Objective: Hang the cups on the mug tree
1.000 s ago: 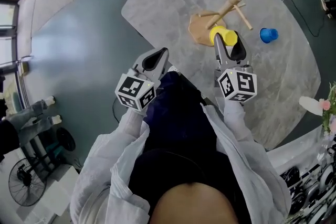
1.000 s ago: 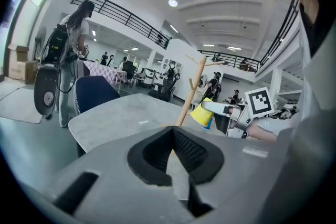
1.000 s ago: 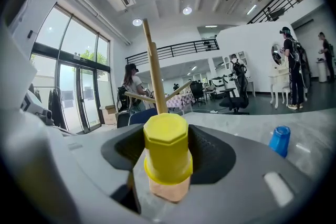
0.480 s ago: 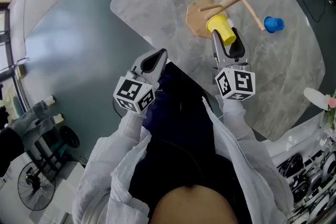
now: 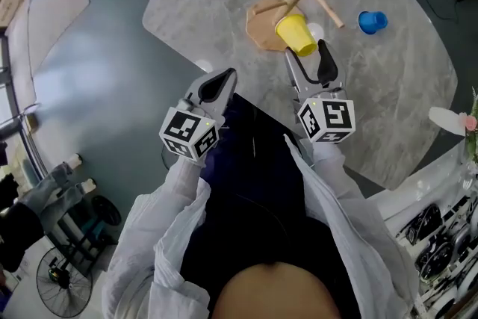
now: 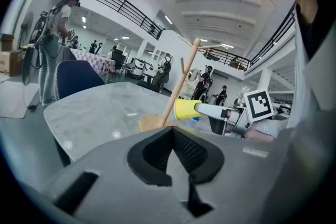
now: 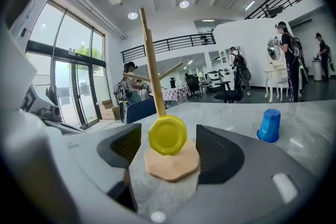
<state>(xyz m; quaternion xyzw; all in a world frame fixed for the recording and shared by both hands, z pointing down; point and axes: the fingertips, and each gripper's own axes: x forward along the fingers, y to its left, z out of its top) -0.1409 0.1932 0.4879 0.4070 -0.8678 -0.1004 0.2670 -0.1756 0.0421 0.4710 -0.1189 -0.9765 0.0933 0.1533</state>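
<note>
Right gripper (image 5: 306, 57) jaws are opening; the yellow cup (image 7: 167, 135) hangs on the tree (image 7: 153, 76) just ahead, untouched by either pad. Left gripper (image 5: 217, 86) is pressed together, empty.

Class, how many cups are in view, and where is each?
2. The yellow cup sits at the mug tree, just ahead of the right gripper's opening jaws, untouched. The blue cup stands upside down on the marble table, right of the tree. None appears hidden.
</note>
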